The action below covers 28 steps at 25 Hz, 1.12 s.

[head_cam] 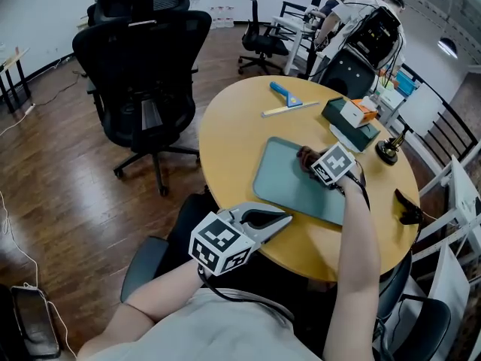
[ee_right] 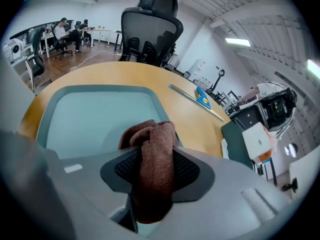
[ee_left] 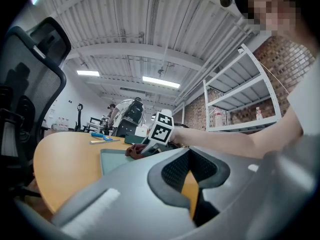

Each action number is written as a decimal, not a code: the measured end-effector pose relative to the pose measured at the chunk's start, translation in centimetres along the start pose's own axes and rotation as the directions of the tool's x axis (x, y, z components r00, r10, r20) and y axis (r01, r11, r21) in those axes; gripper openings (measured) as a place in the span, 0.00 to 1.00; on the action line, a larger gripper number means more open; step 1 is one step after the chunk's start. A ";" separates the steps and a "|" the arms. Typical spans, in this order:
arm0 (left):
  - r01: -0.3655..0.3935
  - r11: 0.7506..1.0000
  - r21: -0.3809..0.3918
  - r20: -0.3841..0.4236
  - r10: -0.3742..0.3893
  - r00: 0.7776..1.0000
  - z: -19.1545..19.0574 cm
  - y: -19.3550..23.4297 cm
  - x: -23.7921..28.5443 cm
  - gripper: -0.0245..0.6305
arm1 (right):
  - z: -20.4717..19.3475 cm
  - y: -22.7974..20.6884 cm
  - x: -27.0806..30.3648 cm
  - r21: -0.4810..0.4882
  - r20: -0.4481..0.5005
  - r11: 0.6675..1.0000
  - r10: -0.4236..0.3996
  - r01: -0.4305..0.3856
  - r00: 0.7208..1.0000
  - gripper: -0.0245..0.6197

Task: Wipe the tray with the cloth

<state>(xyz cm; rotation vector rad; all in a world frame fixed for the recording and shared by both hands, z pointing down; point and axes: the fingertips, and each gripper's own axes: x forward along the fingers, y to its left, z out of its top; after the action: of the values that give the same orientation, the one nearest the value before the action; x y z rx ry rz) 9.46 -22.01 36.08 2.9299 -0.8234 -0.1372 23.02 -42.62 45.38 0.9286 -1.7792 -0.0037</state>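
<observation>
A teal tray [head_cam: 289, 180] lies on the round wooden table [head_cam: 233, 134], toward the near right. My right gripper [head_cam: 310, 159] is over the tray's far right part, shut on a bunched brown cloth [head_cam: 304, 155]. In the right gripper view the cloth [ee_right: 150, 134] hangs pinched between the pads, its free end over the tray [ee_right: 100, 114]. My left gripper [head_cam: 288, 219] hovers at the table's near edge, short of the tray, fingertips together and empty. The left gripper view looks across the table at the tray [ee_left: 112, 159], the cloth [ee_left: 134, 150] and the right gripper's marker cube [ee_left: 162, 128].
A blue scraper [head_cam: 284, 90] and a long flat stick [head_cam: 289, 109] lie at the table's far side. A dark green box [head_cam: 349, 124] with a small white and orange box on it sits at the right. Black office chairs [head_cam: 143, 74] stand to the left; people work behind.
</observation>
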 end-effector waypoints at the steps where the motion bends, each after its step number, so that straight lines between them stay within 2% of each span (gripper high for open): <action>1: -0.005 1.000 0.001 0.003 0.005 1.000 0.1 0.0 -0.1 0.04 | 0.7 0.3 0.2 -0.010 0.005 1.000 0.005 -0.005 1.000 0.28; 11: -0.036 0.999 -0.001 0.010 0.036 0.999 -0.1 0.4 -0.7 0.04 | 7.0 2.8 2.2 -0.090 0.045 0.995 0.036 -0.032 0.998 0.28; 21: -0.032 0.999 -0.004 0.003 0.032 0.999 -0.3 0.5 -0.8 0.04 | 10.2 4.9 2.8 -0.156 0.073 0.986 0.065 -0.053 0.995 0.28; 24: -0.033 0.999 -0.001 -0.001 0.033 0.999 -0.4 0.6 -0.9 0.04 | 10.3 5.0 2.9 -0.145 0.089 0.987 0.087 -0.073 0.992 0.28; 28: -0.038 0.999 -0.007 0.005 0.038 0.999 -0.3 0.5 -1.1 0.04 | 8.7 4.2 2.6 -0.075 0.102 0.993 0.103 -0.095 0.989 0.29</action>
<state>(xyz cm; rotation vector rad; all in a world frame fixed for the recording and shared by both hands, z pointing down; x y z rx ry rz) 8.33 -21.86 36.55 2.9068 -0.8773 -0.1442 13.29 -44.85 45.57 0.8021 -1.9099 -0.0521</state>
